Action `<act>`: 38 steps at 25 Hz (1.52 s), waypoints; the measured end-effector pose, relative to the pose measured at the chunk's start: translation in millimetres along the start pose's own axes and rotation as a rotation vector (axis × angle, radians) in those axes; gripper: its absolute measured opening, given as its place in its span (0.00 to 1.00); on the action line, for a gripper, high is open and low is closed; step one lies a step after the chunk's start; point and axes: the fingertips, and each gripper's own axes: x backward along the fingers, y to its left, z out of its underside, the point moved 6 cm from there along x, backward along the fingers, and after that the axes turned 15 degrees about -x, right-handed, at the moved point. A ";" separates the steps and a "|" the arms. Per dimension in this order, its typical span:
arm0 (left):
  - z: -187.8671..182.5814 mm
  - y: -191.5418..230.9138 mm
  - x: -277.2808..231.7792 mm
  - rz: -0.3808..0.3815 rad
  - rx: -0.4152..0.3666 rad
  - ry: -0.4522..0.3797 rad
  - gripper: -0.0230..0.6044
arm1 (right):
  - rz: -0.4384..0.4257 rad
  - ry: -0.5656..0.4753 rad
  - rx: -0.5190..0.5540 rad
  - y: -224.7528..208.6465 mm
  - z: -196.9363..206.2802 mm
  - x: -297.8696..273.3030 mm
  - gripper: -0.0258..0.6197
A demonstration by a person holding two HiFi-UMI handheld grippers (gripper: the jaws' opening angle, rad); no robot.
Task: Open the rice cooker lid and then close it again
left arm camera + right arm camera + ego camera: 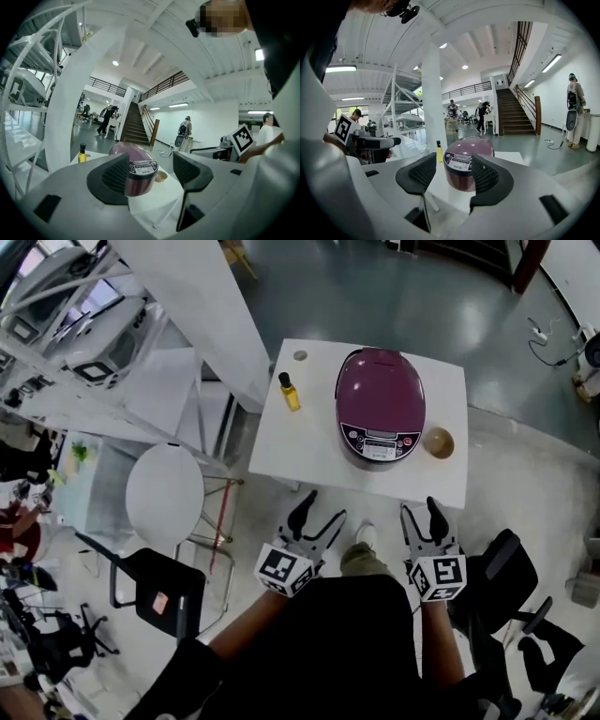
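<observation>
A purple rice cooker (pixel 380 404) with its lid down stands on a small white table (pixel 309 451), its control panel facing me. It also shows in the left gripper view (pixel 136 171) and in the right gripper view (pixel 466 161). My left gripper (pixel 317 510) hangs open short of the table's near edge, nothing between its jaws. The right gripper (pixel 422 510) is open too, level with the left one and also clear of the table. Neither touches the cooker.
A yellow bottle (pixel 289 391) with a dark cap stands left of the cooker. A small tan bowl (pixel 438 442) sits at its right. A round white stool (pixel 165 495) and a black chair (pixel 155 592) are to my left, with another black chair (pixel 506 577) at my right.
</observation>
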 end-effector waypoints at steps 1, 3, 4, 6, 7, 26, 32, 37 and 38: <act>-3.2 0.7 -9.0 0.000 -0.003 0.001 0.46 | -0.008 0.011 -0.005 -6.7 -4.0 -6.6 0.39; -9.5 2.8 -27.2 0.000 -0.010 -0.001 0.46 | -0.025 0.033 -0.010 -19.1 -10.5 -20.4 0.39; -11.8 3.5 -35.4 -0.001 -0.013 -0.001 0.46 | -0.033 0.045 -0.010 -24.5 -12.5 -26.6 0.39; -14.9 4.4 -49.1 -0.006 -0.016 0.000 0.46 | -0.052 0.073 -0.017 -33.6 -14.6 -37.3 0.39; -16.0 5.2 -55.1 -0.011 -0.016 0.002 0.46 | -0.060 0.086 -0.022 -37.6 -15.5 -41.9 0.39; -6.2 9.7 -132.0 -0.108 0.012 0.071 0.46 | -0.249 0.174 -0.036 -86.0 -31.4 -115.4 0.34; -6.5 20.1 -130.3 -0.114 0.029 0.077 0.46 | -0.249 0.225 0.029 -74.5 -35.5 -136.5 0.15; -10.4 34.3 -132.3 -0.088 0.027 0.036 0.46 | -0.226 0.246 0.044 -61.2 -35.5 -153.8 0.05; -10.7 35.0 -132.4 -0.078 0.026 0.032 0.46 | -0.224 0.255 0.047 -58.2 -33.9 -156.0 0.04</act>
